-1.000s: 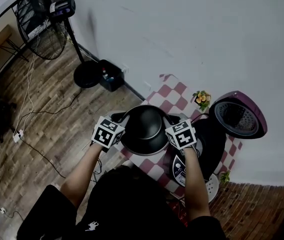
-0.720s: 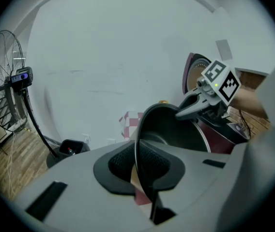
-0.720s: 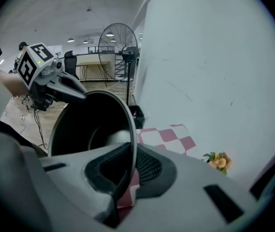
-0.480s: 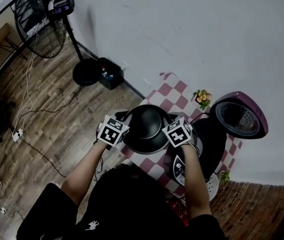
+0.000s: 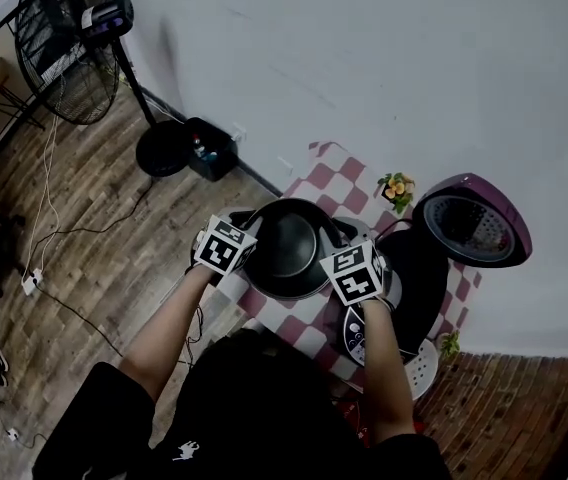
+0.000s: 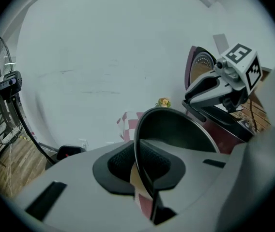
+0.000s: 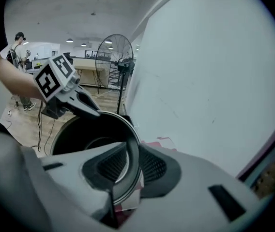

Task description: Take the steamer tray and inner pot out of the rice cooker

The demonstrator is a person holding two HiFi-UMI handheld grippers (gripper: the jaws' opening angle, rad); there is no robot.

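The black inner pot (image 5: 289, 253) stands out of the rice cooker (image 5: 419, 283), over the checkered table (image 5: 336, 180), between my two grippers. My left gripper (image 5: 248, 236) is shut on the pot's left rim (image 6: 142, 144), which is pinched between its pads. My right gripper (image 5: 336, 250) straddles the right rim (image 7: 136, 153). Its jaws have just been opening, and the rim sits loosely between the pads. The cooker's purple lid (image 5: 476, 230) stands open. A white perforated piece (image 5: 425, 370), perhaps the steamer tray, lies at the table's near right corner.
A small flower pot (image 5: 398, 192) stands by the wall behind the cooker. A standing fan (image 5: 64, 53) and a black box (image 5: 210, 148) are on the wooden floor to the left. Cables trail over the floor (image 5: 74, 258). A person stands far off (image 7: 19, 47).
The pot and both grippers have sunk towards the checkered table, so the pot looks smaller in the head view. The left hand has shifted a little inward.
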